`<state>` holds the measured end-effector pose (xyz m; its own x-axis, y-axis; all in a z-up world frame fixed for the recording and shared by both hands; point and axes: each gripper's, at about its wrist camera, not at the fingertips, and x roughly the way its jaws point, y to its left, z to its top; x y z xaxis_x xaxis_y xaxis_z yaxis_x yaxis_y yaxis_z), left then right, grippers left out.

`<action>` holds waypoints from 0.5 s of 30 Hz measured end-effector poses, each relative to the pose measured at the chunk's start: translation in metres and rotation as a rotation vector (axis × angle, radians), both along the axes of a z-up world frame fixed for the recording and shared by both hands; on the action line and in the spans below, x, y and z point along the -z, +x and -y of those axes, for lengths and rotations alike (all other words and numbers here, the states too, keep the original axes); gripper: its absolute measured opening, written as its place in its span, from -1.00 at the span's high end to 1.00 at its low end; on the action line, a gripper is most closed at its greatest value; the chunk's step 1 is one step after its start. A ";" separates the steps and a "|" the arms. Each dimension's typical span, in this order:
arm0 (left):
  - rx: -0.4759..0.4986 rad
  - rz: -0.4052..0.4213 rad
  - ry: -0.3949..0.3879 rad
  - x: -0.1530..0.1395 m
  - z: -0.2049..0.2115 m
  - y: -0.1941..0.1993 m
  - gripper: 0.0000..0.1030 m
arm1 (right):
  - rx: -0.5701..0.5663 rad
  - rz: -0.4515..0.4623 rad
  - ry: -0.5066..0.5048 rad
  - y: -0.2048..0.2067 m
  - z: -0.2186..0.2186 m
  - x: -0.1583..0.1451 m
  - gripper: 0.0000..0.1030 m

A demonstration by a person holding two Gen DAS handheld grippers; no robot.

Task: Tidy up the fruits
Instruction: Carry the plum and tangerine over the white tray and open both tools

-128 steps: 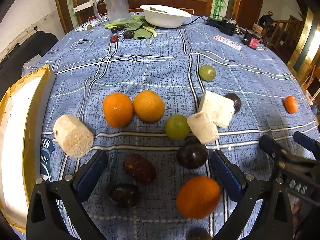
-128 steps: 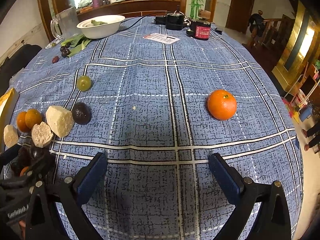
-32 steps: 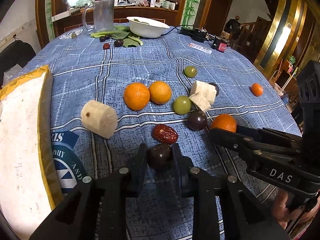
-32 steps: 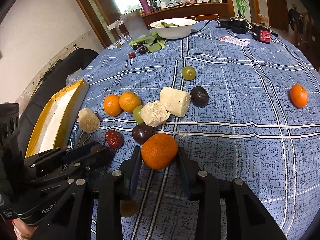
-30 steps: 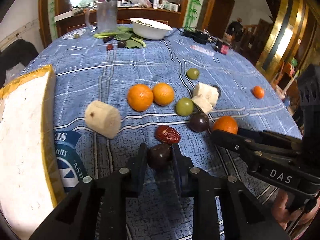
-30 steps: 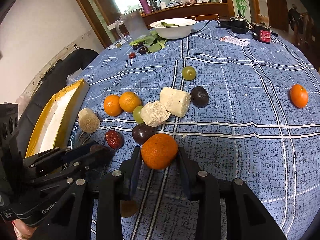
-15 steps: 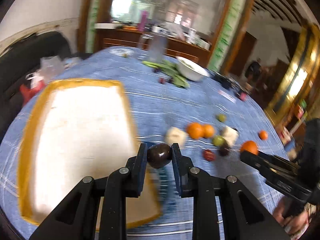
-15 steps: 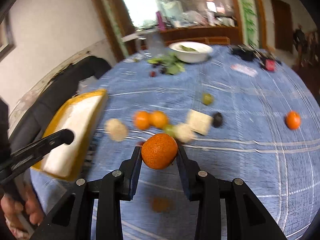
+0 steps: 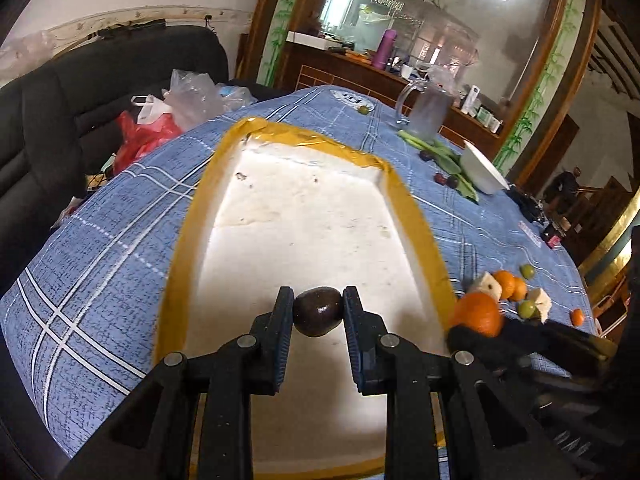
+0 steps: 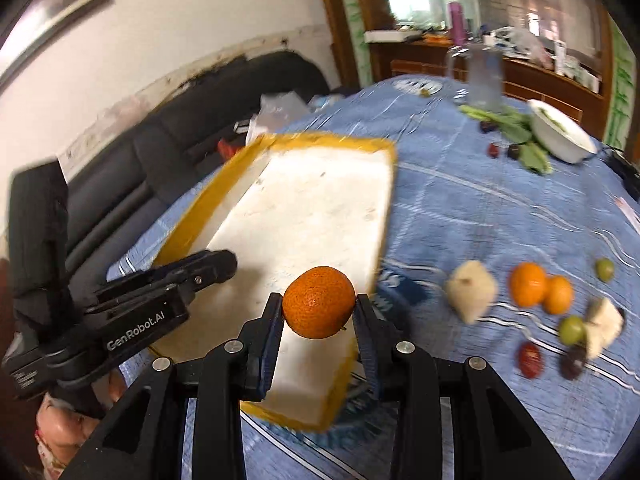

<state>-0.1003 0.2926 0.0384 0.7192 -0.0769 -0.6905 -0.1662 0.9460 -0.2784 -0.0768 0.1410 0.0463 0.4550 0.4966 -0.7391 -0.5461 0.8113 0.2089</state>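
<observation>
You are in the carrying step, with both fruits over the tray and nothing set down yet. Your left tongs [image 9: 318,312] are clenched on a dark plum [image 9: 317,311], held above the near end of the white foam tray [image 9: 296,216], roughly midway between its yellow-taped side rims. Your right tongs [image 10: 318,314] grip an orange [image 10: 319,302] above the tray's near right corner, close to the rim. No fruit lies in the tray that you can see.

The next move, as I judge it, calls for lowering each fruit close to the tray floor before you let go, since both are round and would likely roll if dropped from this height. Bring the orange further inward from the rim first, and keep the two tongs clear of each other.

The rest of the fruit [image 10: 538,288] sits in a loose cluster on the blue checked tabletop [image 10: 480,200], to the right of the tray.

For writing, "GenRobot.AI" reads plainly on the side of the left tongs in the right wrist view. The printing on the cloth is too blurred to read.
</observation>
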 end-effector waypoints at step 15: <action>0.014 0.033 -0.018 0.001 -0.001 0.012 -0.30 | 0.054 0.115 -0.044 -0.017 0.015 -0.013 -0.21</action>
<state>-0.0880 0.2932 0.0375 0.7405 -0.0994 -0.6647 -0.1437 0.9427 -0.3010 -0.0936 0.1256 0.0594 0.5630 0.4379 -0.7009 -0.5201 0.8468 0.1113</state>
